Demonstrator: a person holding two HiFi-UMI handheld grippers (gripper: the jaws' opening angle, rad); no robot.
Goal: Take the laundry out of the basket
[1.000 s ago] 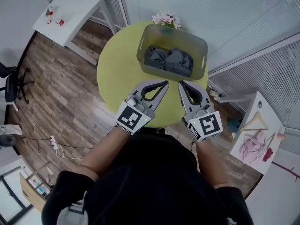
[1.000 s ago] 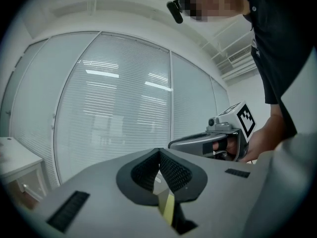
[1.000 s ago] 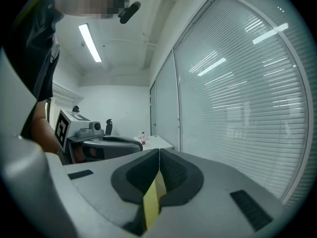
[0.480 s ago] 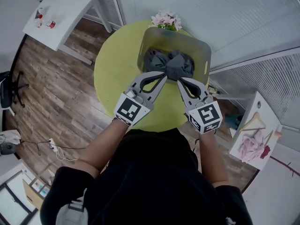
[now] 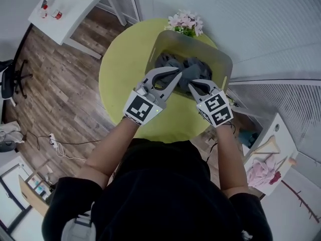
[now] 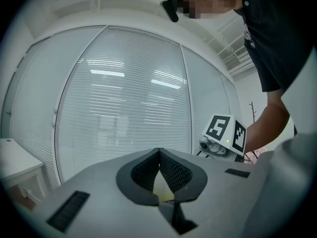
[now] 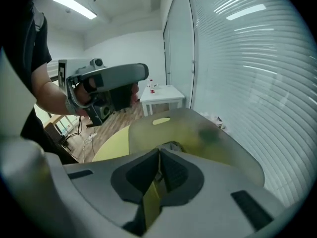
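A translucent grey-green basket (image 5: pixel 223 64) stands on the far side of a round yellow-green table (image 5: pixel 118 79). Dark grey laundry (image 5: pixel 175 64) lies bunched inside it. My left gripper (image 5: pixel 177 75) is shut and empty, held level over the basket's near rim, and in its own view my left gripper (image 6: pixel 159 150) faces only window blinds. My right gripper (image 5: pixel 191 86) is shut and empty too, tilted down at the near right of the basket. In its own view my right gripper (image 7: pixel 159 151) points into the basket (image 7: pixel 208 133), where a bit of laundry (image 7: pixel 172 146) shows just past the tips.
A small bunch of pink flowers (image 5: pixel 186 21) sits behind the basket. Window blinds close off the far side. A white table (image 5: pixel 70 4) with small bottles stands at the far left. A low white table (image 5: pixel 271 157) with pink cloth and a hanger is at the right. Cables (image 5: pixel 55 144) lie on the wood floor.
Both grippers have moved forward from the table's near edge to the basket. The right one has dropped and tipped down towards the laundry. Both stayed shut.
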